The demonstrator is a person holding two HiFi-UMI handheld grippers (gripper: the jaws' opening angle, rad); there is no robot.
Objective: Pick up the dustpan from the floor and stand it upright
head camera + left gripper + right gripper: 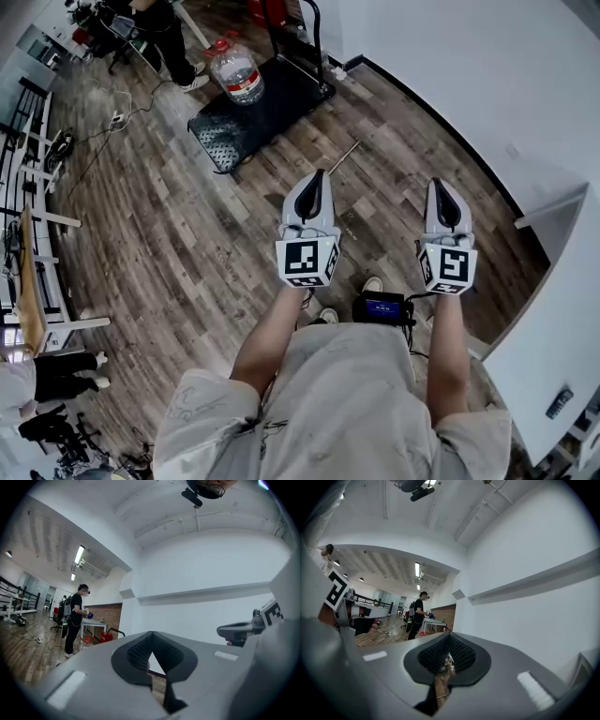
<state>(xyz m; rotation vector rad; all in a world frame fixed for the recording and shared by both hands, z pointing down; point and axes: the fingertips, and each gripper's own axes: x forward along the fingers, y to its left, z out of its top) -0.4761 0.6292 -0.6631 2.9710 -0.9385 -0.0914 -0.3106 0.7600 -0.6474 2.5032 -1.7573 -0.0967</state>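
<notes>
No dustpan shows in any view. A thin pale stick lies on the wood floor beyond the grippers; I cannot tell what it belongs to. My left gripper and right gripper are held out level, side by side above the floor, jaws closed tip to tip with nothing between them. In the left gripper view, the left gripper points at a white wall. The right gripper faces the same wall and a strip of floor.
A black platform cart with a large water bottle stands ahead. A person stands by a table at the back. A white wall runs along the right, with a white counter near my right side. Desks line the left.
</notes>
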